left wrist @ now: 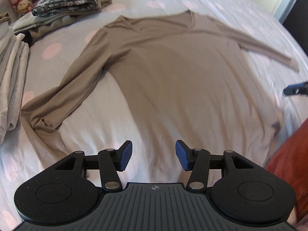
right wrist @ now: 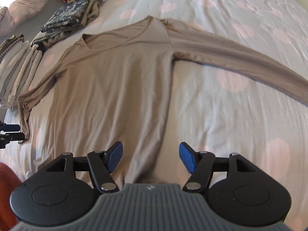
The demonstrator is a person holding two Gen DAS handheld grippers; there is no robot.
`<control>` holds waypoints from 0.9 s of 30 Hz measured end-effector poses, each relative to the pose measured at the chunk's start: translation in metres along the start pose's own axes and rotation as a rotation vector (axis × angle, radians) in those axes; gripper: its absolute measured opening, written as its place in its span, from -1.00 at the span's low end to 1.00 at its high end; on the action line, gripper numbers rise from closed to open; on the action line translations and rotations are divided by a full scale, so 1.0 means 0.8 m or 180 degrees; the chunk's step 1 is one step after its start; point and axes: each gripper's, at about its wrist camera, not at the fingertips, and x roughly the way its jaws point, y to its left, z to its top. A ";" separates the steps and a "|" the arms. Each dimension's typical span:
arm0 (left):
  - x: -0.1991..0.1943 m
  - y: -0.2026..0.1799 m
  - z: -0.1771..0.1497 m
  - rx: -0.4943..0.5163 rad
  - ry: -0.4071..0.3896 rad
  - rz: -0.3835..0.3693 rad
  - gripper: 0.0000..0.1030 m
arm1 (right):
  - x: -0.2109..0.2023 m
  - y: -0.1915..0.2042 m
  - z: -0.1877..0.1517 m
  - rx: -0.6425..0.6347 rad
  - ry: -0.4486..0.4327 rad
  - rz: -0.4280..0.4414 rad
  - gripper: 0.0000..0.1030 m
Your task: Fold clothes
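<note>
Left claw (left wrist: pixel 152 156) and right claw (right wrist: pixel 151 156) hang released, ribbed blue pads apart, over the soft tan long-sleeved shirt (left wrist: pixel 173 73); dotted bedspread (right wrist: pixel 240 115) lies bare at three o'clock.

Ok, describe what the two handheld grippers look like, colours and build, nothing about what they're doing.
Both match. The left gripper has two black linkage arms with silver pivot pins, each ending in a blue ribbed pad. Behind them sit two round black housings and a grey ridged centre plate with a small round emblem. The right gripper is built the same. No cables show.
</note>
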 end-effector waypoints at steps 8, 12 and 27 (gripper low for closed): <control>0.039 0.006 -0.027 0.0377 0.0662 -0.0037 -0.07 | 0.025 0.000 -0.016 -0.0244 0.0600 -0.0100 0.12; 0.049 -0.003 -0.042 0.0577 0.0809 0.0009 -0.07 | 0.051 0.019 -0.021 -0.0756 0.1011 -0.0247 -0.02; 0.047 0.010 -0.058 0.0533 0.0870 0.0060 -0.07 | 0.073 0.042 -0.036 -0.1350 0.1471 -0.0322 -0.79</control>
